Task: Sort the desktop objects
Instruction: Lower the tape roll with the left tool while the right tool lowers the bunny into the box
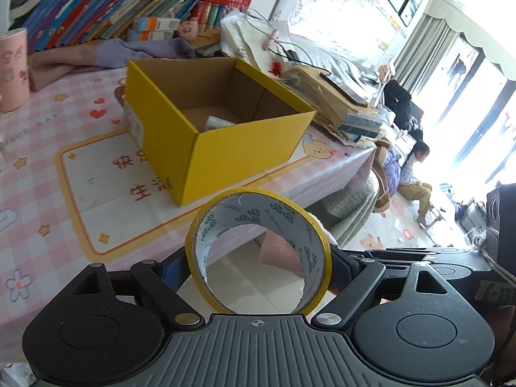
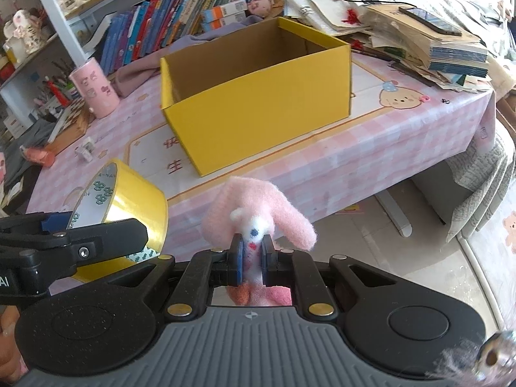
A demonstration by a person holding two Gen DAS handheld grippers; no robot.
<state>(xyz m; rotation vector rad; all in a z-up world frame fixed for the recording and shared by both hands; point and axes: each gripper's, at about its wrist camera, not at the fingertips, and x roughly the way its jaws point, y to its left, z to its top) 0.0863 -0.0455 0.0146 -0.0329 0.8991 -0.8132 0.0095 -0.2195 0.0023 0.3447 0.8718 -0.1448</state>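
My left gripper (image 1: 258, 264) is shut on a roll of yellow tape (image 1: 258, 251) and holds it in the air in front of the desk's near edge. The tape also shows in the right wrist view (image 2: 129, 200), with the left gripper (image 2: 58, 242) at the lower left. My right gripper (image 2: 251, 258) is shut on a pink plush bunny (image 2: 258, 213), held before the desk's front edge. An open yellow cardboard box (image 1: 206, 148) (image 2: 258, 106) stands on the pink checked tablecloth (image 1: 48, 167) (image 2: 371, 148); something pale lies inside it (image 1: 217, 122).
A pink cup (image 2: 95, 92) (image 1: 13, 71) stands at the back left. Books (image 2: 167, 22) line the back. A paper stack with a phone (image 2: 429, 22) is at the right. Small items (image 2: 85, 153) lie at the desk's left. A child (image 1: 416, 174) sits on the floor.
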